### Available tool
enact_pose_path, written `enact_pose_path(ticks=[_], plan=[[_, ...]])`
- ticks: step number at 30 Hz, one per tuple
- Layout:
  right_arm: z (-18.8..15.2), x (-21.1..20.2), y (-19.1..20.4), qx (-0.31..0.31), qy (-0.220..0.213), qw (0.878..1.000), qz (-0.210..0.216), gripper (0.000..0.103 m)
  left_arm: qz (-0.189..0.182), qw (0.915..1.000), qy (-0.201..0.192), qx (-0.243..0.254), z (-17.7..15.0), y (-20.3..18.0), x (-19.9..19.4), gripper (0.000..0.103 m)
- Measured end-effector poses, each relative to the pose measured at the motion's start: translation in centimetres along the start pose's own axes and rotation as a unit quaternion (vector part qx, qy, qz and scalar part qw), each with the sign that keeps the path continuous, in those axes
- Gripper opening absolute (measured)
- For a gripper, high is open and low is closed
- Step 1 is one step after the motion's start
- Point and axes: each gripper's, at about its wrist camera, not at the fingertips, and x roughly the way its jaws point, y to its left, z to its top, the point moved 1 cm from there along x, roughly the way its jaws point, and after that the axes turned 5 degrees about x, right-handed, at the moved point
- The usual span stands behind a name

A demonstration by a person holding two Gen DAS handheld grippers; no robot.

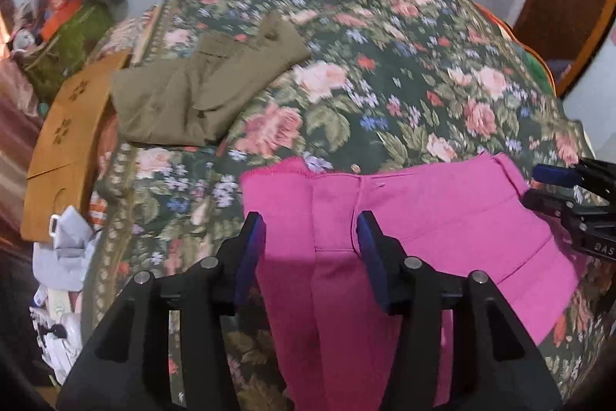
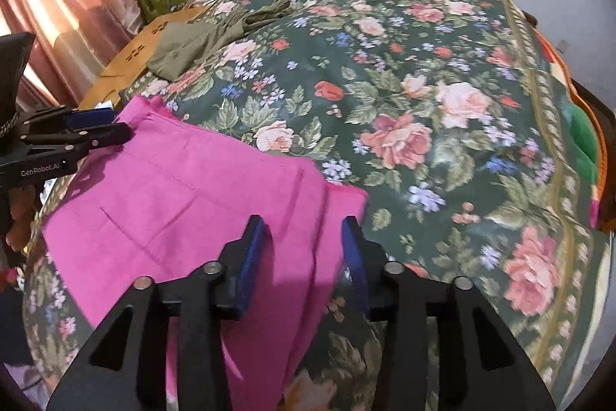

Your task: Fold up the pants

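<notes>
The pink pants (image 1: pixel 404 218) lie at the near edge of the bed (image 1: pixel 385 64), waistband toward the far side, legs trailing off the near edge out of sight. The floral bedspread (image 2: pixel 423 103) stretches out beyond them. Far to the left sits a pair of olive pants (image 1: pixel 204 91), apparently already folded, beside a brown cardboard piece (image 1: pixel 65 141).

The left claw (image 1: pixel 310 249) hangs over the left part of the waistband with its blue pads spread wide, holding nothing. The right claw (image 2: pixel 304 249) hangs over the right corner of the waistband, likewise spread, with cloth between the pads but not pinched.

This looks like the very start of the fold: the garment is laid out, not yet doubled. I'd judge the next move calls for both claws to drop and close on the waistband, then carry one half across onto the other so the legs stack. The cloth is limp, so a shallow pinch may slip.
</notes>
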Motion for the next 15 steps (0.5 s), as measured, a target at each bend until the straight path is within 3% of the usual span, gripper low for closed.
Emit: enact_pose_path(ticks=[3,8,10,15], plan=[[-0.2,-1.8,-0.2,0.001,-0.014,1.0,0.0,0.057,0.023,0.9993,-0.029,0.009,-0.1,0.3,-2.4,0.056],[-0.6,-3.5,-0.2,-0.004,-0.037,0.999,-0.001,0.071,0.002,0.9987,-0.051,0.006,-0.6,1.2,-4.6,0.077],[-0.7,-3.4,-0.2,0.001,-0.039,0.999,0.001,0.076,-0.006,0.9988,-0.048,0.006,-1.0,1.2,-4.6,0.081],[-0.9,-1.3,-1.0,0.042,-0.01,0.998,0.036,0.076,-0.03,0.9993,0.0,-0.022,-2.2,1.7,-2.0,0.081]])
